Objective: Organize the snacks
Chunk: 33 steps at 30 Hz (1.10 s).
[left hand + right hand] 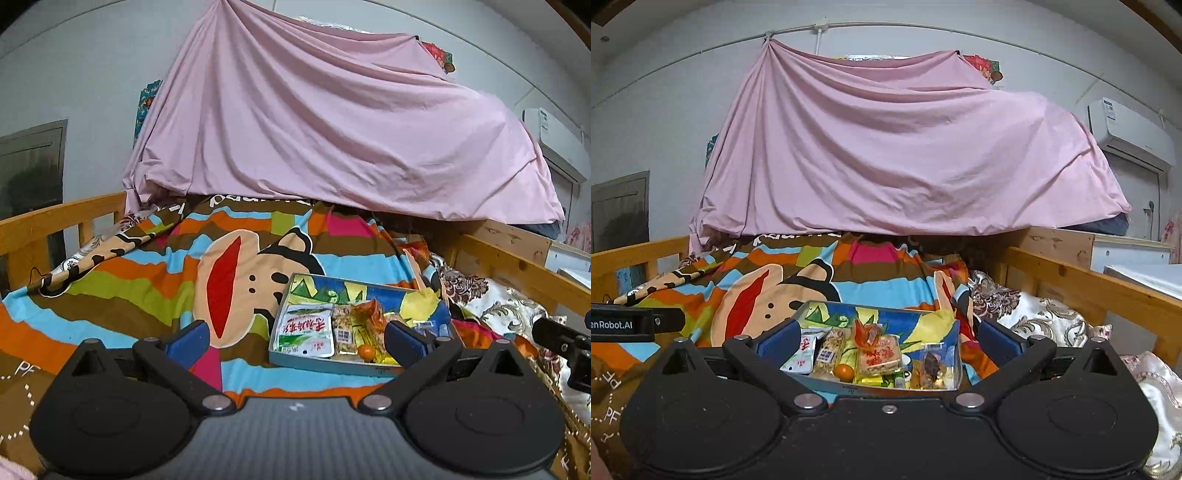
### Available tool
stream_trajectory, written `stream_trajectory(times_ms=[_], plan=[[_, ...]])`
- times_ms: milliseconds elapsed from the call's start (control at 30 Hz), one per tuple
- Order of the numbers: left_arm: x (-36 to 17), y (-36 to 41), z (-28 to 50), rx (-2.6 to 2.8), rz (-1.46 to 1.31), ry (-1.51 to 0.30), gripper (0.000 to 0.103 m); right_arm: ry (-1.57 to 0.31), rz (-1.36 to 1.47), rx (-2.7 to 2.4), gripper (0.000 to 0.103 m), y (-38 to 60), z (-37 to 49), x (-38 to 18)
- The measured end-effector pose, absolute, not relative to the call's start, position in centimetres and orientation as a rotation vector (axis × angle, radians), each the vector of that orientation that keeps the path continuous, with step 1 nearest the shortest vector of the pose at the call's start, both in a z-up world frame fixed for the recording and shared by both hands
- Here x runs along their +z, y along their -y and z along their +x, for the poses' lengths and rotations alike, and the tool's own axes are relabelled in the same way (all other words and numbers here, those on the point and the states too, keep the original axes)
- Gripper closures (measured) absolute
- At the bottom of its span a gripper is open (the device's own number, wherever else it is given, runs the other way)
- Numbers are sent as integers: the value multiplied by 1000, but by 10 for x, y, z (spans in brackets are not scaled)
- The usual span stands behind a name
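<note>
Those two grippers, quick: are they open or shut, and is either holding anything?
Left gripper: open, fingers spread wide, holding nothing.
Right gripper: open, fingers spread wide, holding nothing; the snack tray lies just ahead.

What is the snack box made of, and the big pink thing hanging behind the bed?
The shallow grey box looks like thin metal or stiff card: smooth matte walls, sharp straight rim. The big pink sheet is soft cloth, hanging in loose folds and creases.

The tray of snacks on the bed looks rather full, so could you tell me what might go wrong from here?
1. The tray rests on a soft, rumpled blanket, so pressing down may tip it.
2. The packets are crowded; open fingers could snag the white packet or a neighbour.
3. The small orange fruit could roll off.
</note>
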<state>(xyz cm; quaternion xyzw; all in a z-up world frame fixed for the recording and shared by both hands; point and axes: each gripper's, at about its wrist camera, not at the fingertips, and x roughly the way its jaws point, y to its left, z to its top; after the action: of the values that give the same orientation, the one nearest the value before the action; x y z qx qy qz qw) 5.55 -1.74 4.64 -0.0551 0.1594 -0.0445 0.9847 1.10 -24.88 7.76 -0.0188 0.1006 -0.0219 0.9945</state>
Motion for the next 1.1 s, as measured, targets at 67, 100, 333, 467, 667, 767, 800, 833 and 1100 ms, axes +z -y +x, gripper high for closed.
stream_trajectory(times_ms=[67, 100, 333, 467, 667, 767, 800, 833, 1100], plan=[[44, 18, 52, -91, -102, -318, 0, -203, -36, -47, 1, 248, 7, 76], [43, 18, 50, -93, -100, -319, 0, -204, -34, -49, 1, 248, 6, 76], [31, 13, 44, -99, -118, -339, 0, -232, -39, -59, 1, 244, -2, 68], [26, 10, 43, -98, -122, -352, 0, -256, -41, -56, 1, 241, -2, 63], [22, 8, 41, -96, -123, -359, 0, -272, -52, -58, 1, 237, -1, 58], [18, 11, 41, -99, -112, -370, 0, -285, -52, -56, 1, 235, 1, 54], [17, 11, 41, -101, -109, -374, 0, -293, -53, -55, 1, 235, 2, 53], [16, 12, 40, -103, -109, -378, 0, -300, -52, -54, 1, 234, 3, 52], [11, 16, 41, -86, -84, -408, 0, -365, -39, -55, 1, 232, 14, 40]])
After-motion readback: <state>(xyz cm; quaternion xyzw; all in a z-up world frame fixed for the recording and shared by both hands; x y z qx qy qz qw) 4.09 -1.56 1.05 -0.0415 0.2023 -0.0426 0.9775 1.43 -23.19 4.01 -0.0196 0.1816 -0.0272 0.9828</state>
